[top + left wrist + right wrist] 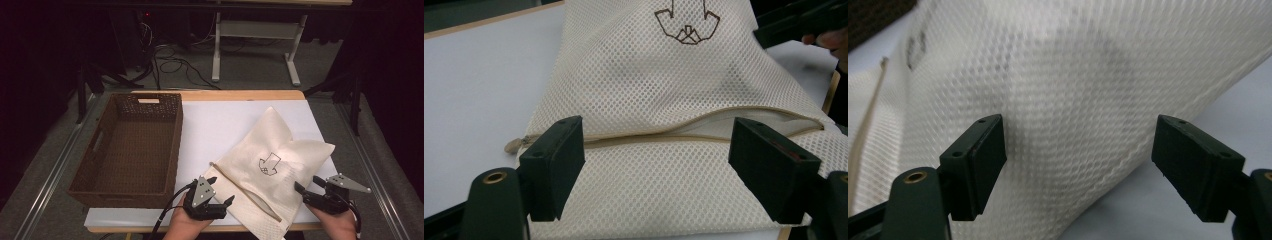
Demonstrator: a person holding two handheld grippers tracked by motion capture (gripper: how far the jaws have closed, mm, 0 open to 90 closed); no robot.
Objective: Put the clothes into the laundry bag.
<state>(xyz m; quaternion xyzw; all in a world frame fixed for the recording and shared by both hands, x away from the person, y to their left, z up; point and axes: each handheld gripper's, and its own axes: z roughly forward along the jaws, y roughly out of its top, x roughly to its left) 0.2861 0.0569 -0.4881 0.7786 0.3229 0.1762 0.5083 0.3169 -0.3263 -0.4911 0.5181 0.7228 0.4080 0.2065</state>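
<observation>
In the high view, a cream mesh bag [270,165] with a dark line drawing on it is lying slantwise on the white sheet [220,125] covering the bench [240,95], toward the right and near edge, with its zipper [245,192] running along the near left side and partly gaping. A brown woven basket [131,150] is sitting at the left, apart from the bag. The left tongs [220,192] are hovering at the bag's near left corner, their jaws standing apart, and the right tongs [307,186] are hanging at the bag's near right edge, their jaws pointing toward the cloth. In the left gripper view, the left tongs [656,160] are standing wide open over the mesh bag [664,90], the zipper [654,140] passing level between the two jaws and opening into a slit toward the right; neither pad is pressing on the cloth, and the zipper pull [514,145] is lying just left of the left jaw on the white sheet [479,85]. The other tongs are showing at the top right corner there. In the right gripper view, the right tongs [1078,160] are likewise open, the jaws spread with the mesh bag [1073,85] behind and between them; whether the cloth is touching the left pad I cannot tell, while the right pad is hanging clear over the white sheet [1238,110]
</observation>
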